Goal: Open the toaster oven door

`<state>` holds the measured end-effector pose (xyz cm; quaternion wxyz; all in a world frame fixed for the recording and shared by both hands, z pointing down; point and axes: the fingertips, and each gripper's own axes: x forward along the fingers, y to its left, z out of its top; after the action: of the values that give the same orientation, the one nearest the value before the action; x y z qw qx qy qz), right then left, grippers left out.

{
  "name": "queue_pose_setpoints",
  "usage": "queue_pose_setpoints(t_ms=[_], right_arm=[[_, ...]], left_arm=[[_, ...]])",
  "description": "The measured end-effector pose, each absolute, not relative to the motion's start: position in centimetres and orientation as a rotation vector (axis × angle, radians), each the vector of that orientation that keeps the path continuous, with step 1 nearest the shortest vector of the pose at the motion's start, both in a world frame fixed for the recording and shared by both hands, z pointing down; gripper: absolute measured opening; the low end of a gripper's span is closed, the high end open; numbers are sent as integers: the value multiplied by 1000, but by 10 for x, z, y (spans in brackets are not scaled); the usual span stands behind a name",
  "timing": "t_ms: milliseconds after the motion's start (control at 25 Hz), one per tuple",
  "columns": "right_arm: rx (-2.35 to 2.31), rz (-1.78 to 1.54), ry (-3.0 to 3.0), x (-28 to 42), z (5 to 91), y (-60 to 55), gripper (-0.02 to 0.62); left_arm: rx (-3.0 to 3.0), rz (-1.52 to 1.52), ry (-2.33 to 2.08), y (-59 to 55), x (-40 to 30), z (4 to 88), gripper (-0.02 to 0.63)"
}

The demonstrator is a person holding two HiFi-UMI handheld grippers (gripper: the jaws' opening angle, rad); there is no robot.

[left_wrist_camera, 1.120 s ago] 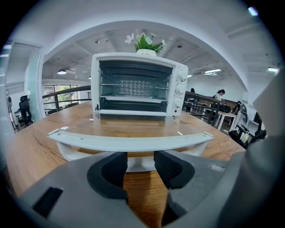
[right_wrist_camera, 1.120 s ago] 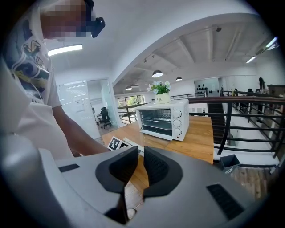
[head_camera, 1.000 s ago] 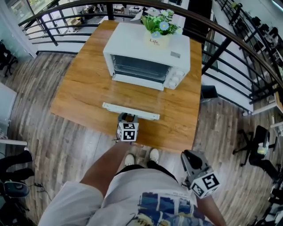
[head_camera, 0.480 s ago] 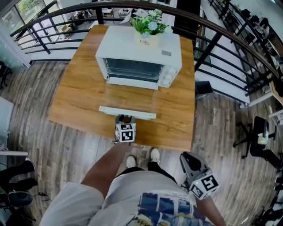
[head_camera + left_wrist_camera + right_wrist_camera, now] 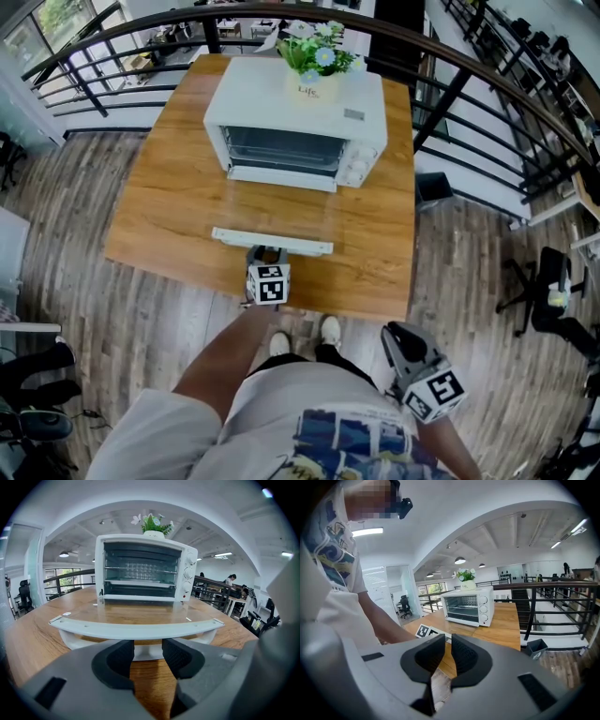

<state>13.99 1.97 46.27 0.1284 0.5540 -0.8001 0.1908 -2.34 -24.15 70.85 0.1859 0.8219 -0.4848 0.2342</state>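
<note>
The white toaster oven [image 5: 295, 112] stands at the far end of the wooden table [image 5: 169, 187] with its cavity exposed. Its glass door [image 5: 281, 202] lies folded down flat, and the white handle bar [image 5: 272, 242] points toward me. My left gripper [image 5: 268, 255] sits at the near table edge just behind that handle [image 5: 136, 629]; its jaws stand a little apart, with the bar just past the fingertips and nothing clamped. My right gripper [image 5: 398, 336] hangs low at my right side, off the table, shut and empty. From there the oven [image 5: 466, 604] shows in the distance.
A potted flower [image 5: 314, 80] stands on top of the oven. A dark railing [image 5: 469, 94] curves round the table's far and right sides. A small bin [image 5: 433, 192] and an office chair [image 5: 544, 300] stand on the plank floor to the right.
The head view has shifted slightly. The door lies flat in all frames, and the left gripper stays at the handle. The right gripper has not moved.
</note>
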Motion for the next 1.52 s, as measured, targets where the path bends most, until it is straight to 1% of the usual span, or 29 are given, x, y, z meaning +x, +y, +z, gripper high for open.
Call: queue_pose_setpoints(t_ms=[1520], right_arm=[[1533, 512, -2377, 156, 460, -2, 40]], left_arm=[[2312, 662, -1380, -242, -24, 708, 179]])
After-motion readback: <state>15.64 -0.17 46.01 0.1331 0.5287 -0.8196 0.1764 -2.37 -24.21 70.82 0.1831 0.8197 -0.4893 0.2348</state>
